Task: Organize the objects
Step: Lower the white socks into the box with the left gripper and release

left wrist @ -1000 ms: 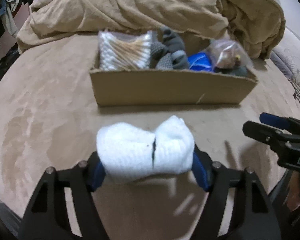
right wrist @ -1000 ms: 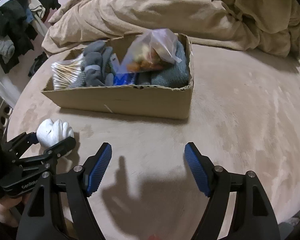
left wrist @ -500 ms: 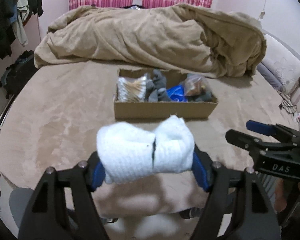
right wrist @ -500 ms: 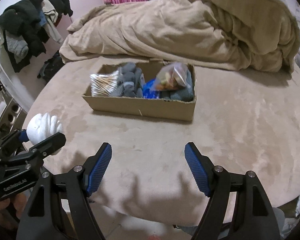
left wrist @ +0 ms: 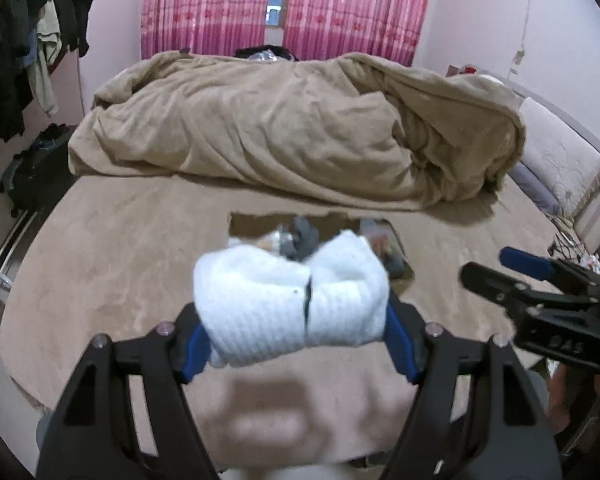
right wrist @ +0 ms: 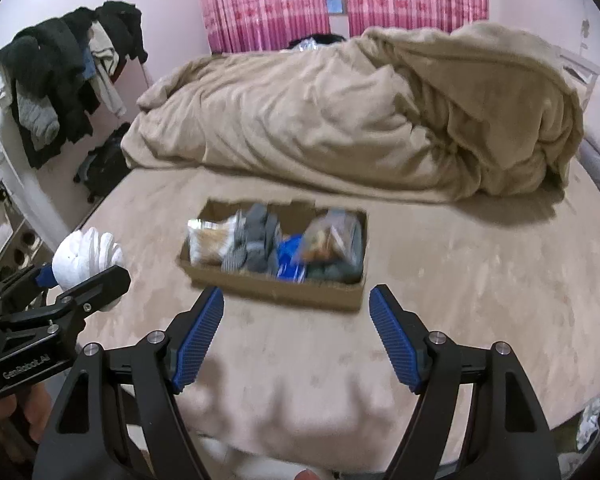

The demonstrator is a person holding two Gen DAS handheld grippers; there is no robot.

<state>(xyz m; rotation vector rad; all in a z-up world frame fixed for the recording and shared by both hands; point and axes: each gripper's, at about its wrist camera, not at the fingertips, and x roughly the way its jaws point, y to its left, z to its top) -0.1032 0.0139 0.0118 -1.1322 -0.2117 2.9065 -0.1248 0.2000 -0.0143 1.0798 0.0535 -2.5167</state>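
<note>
Nearest the left camera, the left tool (left wrist: 296,312) is clamped on a white, ribbed, rolled-up sock bundle (left wrist: 290,300), its blue pads pressed into both ends, so the bundle hangs in the air above the bed and not yet in any container. Beside it, the right tool (right wrist: 296,338) stands with its blue ribbed pads well apart and nothing between them.

Beyond both tools lies the tan, suede-like bed cover (right wrist: 460,272), and on it the shallow brown cardboard box (right wrist: 276,288). The box already holds a clear packet of cotton swabs (right wrist: 210,240), grey knitted gloves or socks (right wrist: 256,240), something blue (right wrist: 290,258) and a clear bag of small items (right wrist: 326,236). Judging by that, most of the sorting looks done; the white bundle remains to be carried over the box and let go.

Farther off, a rumpled beige duvet (left wrist: 300,128) is heaped across the bed, with pink curtains (left wrist: 204,4) behind it.

Compared with a second ago, both tools have risen and drawn back: the box looks smaller and farther away, and the curtains have come into view. The grip on the bundle is unchanged.
</note>
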